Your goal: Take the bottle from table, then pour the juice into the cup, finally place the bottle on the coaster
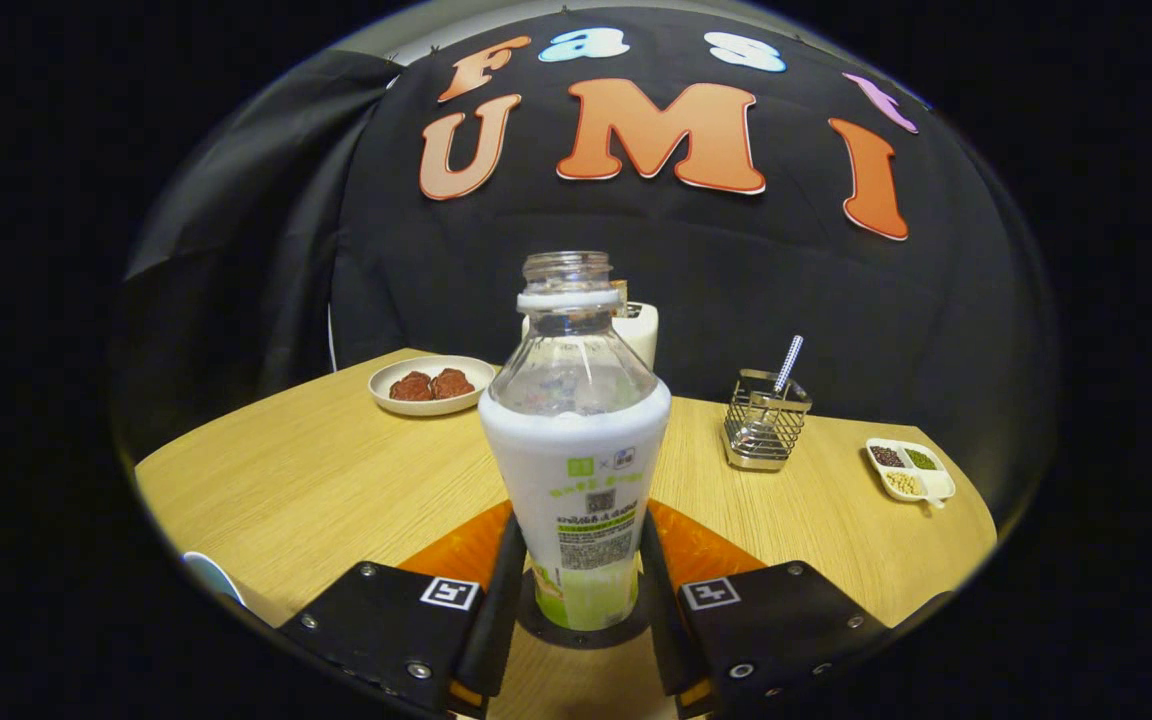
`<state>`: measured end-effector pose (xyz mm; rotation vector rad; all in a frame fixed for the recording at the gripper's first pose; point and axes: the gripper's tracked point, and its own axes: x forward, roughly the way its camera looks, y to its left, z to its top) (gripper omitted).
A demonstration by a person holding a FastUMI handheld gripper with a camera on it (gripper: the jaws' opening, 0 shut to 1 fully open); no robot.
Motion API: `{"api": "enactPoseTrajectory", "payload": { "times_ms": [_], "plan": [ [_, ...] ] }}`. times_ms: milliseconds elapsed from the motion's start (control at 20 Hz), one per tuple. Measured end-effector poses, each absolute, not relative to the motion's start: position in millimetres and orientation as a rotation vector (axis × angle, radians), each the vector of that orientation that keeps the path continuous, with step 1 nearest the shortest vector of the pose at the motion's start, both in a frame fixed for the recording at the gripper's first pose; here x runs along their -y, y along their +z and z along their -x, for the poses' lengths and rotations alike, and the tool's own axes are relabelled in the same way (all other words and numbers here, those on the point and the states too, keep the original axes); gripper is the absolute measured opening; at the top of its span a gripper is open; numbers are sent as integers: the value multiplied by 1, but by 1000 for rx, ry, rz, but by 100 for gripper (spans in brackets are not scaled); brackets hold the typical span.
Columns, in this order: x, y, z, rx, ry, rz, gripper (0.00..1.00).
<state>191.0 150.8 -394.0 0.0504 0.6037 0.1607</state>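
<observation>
2 fingers of my gripper stand on either side of the bottle, each pressing against its lower label, so I read the jaws as pinching it. The bottle is upright and uncapped, its clear upper part looks empty, and its base sits on a dark round coaster right between the fingers. I cannot tell whether the base fully touches the coaster. An orange mat shows behind the fingers on the wooden table.

Beyond the bottle, to the left, I see a plate with 2 reddish-brown pieces. A white container is partly hidden just behind the bottle's neck. To the right stands a wire holder with a striped straw, and farther right a small divided dish holding 3 kinds of beans.
</observation>
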Motion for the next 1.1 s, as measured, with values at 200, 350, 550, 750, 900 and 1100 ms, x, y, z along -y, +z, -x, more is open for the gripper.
{"api": "enactPoseTrajectory", "payload": {
  "times_ms": [200,350,550,750,900,1100],
  "plan": [
    [-146,-406,-184,-662,143,-88,66],
    [-148,-405,-170,-720,163,-157,80],
    [-134,-375,-152,-695,155,-201,90],
    [-124,-309,-132,-578,172,-166,92],
    [-120,-258,-110,-499,186,-153,92],
    [-107,-188,-87,-402,165,-161,93]
  ]
}}
